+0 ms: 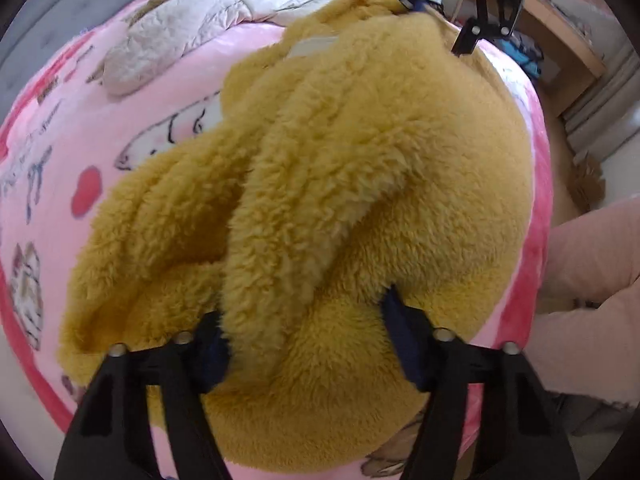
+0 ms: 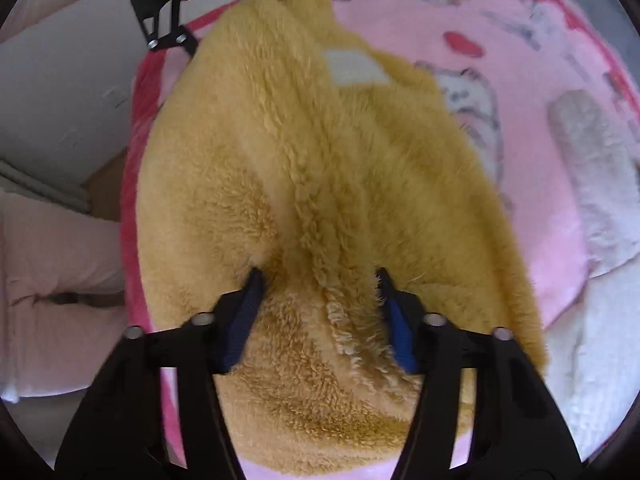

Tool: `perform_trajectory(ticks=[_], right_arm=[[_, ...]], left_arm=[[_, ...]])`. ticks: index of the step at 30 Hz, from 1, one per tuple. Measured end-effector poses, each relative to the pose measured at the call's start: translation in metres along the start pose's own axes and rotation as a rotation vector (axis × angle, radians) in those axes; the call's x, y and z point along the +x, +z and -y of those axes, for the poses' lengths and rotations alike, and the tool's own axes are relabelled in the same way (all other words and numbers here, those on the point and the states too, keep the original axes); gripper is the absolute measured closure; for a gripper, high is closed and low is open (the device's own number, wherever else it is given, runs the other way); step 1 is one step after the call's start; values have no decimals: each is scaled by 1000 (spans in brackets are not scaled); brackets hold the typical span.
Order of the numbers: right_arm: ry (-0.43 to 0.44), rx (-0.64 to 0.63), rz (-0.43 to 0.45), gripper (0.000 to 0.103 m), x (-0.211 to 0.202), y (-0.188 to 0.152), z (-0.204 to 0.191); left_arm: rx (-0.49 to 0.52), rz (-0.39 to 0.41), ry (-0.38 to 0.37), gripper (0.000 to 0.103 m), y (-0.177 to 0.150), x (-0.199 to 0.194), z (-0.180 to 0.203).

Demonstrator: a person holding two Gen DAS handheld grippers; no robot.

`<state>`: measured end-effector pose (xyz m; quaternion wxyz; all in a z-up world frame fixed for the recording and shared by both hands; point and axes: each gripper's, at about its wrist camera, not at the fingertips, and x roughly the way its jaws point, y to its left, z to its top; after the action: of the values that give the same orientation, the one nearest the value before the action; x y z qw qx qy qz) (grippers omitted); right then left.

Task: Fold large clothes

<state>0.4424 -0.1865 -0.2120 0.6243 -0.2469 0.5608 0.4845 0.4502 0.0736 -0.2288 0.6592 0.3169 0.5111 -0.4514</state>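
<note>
Pink blanket under fleece garment.

The mustard fleece garment fills most of the pink blanket under me, bunched in thick ridges between my left gripper and my right gripper, so no low path crosses it. Beyond the garment the blanket lies bare and passable. A cream quilted coat blocks the blanket's far corner, and legs in pink trousers stand just beside its near edge.
</note>
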Motion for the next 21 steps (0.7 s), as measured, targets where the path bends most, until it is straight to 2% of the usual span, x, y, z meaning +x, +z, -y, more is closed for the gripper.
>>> perform_trajectory(ticks=[1, 4, 6, 7, 10, 12, 15, 17, 18, 21], right_arm=[[14, 10, 16, 82, -1, 0, 2], [-19, 32, 86, 92, -17, 2, 3], [-23, 53, 140, 92, -34, 4, 2], [-33, 58, 168, 92, -44, 5, 3], [-122, 73, 258, 92, -77, 13, 5], [-219, 85, 259, 93, -81, 18, 13], [-343, 202, 246, 93, -73, 18, 48], [-339, 307, 240, 93, -60, 15, 70], [-331, 345, 238, 93, -51, 14, 80], [-322, 420, 136, 93, -4, 13, 107]], left_arm=[[-31, 27, -17, 54, 0, -1, -8], [-16, 53, 9, 59, 1, -4, -14], [-2, 69, 16, 63, 2, -8, -14], [0, 95, 43, 66, 4, -13, -14], [-27, 213, 119, 74, 7, -36, -16], [-97, 269, 164, 74, 8, -48, -31], [-217, 251, 249, 74, 11, -39, -69], [-284, 236, 244, 74, 15, -24, -90], [-315, 217, 214, 74, 19, -12, -99], [-316, 135, 210, 74, 26, 31, -109]])
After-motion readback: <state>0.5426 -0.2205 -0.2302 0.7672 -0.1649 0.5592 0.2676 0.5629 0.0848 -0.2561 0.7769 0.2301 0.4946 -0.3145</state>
